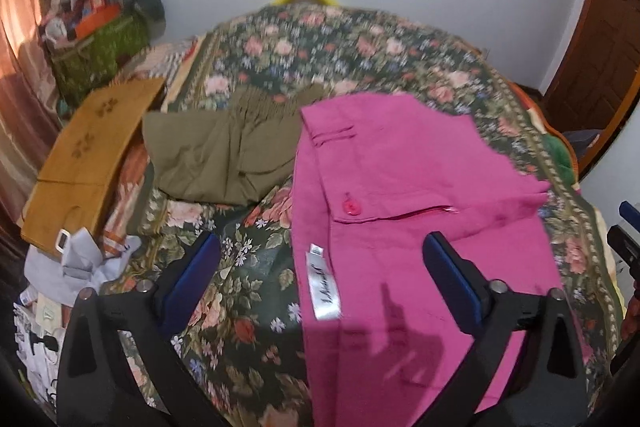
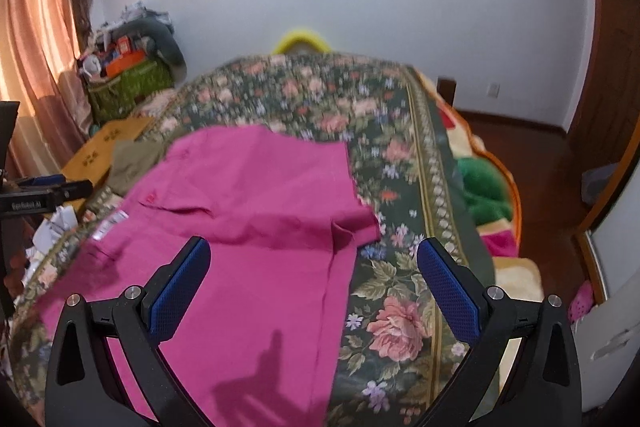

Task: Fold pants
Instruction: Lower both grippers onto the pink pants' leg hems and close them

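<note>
Pink pants (image 1: 400,195) lie folded on the floral bedspread (image 1: 320,39), waistband button and white label facing up. They also show in the right wrist view (image 2: 248,203). My left gripper (image 1: 320,267) is open and empty, hovering above the pants' left edge near the label. My right gripper (image 2: 314,271) is open and empty, hovering above the pants' right edge. The left gripper's body shows at the left edge of the right wrist view (image 2: 44,193).
Olive-green folded clothing (image 1: 216,155) lies left of the pants. A yellow wooden board (image 1: 88,151) and crumpled white items (image 1: 76,263) sit at the bed's left. A green basket of clutter (image 1: 100,55) stands by the curtain. A green plush (image 2: 484,191) lies at the bed's right edge.
</note>
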Tool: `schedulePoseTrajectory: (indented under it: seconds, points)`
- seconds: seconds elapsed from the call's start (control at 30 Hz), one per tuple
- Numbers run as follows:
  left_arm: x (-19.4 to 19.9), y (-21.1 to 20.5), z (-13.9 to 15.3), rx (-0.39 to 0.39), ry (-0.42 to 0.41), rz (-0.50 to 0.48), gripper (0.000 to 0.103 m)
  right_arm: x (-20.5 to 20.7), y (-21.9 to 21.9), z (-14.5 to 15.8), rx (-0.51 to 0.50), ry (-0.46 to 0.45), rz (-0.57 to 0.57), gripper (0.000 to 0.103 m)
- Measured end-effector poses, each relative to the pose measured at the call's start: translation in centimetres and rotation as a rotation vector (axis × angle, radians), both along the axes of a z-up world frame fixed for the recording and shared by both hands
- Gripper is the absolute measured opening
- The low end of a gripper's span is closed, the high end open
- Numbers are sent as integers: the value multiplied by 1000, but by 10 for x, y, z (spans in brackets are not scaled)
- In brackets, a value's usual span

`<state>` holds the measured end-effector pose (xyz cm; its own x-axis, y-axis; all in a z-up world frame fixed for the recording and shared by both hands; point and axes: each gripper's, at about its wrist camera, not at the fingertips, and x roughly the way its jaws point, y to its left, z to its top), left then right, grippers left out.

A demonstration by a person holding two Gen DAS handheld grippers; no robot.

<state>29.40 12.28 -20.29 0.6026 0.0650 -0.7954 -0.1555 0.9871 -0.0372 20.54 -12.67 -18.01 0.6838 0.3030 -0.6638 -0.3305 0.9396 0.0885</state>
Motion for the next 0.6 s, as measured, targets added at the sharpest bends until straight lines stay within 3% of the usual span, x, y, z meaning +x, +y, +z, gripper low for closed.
schedulePoseTrajectory:
  seconds: [0.2,0.27,0.43,0.57,0.6]
  points:
    - [32,6,-32,8,106,-32,75,32,-3,-24,-14,79,18,89]
    - [40,1,-37,19,134,-64,68,45,-5,-31,-16,105,12,76]
    - [52,-12,-45,-33,156,-138,59,69,-9,-44,72,191,64,60]
    - [59,-14,-55,-70,203,-166,51,79,-2,-49,67,203,95,41]
    - [59,-15,-57,-63,210,-167,51,84,0,-50,66,208,102,41]
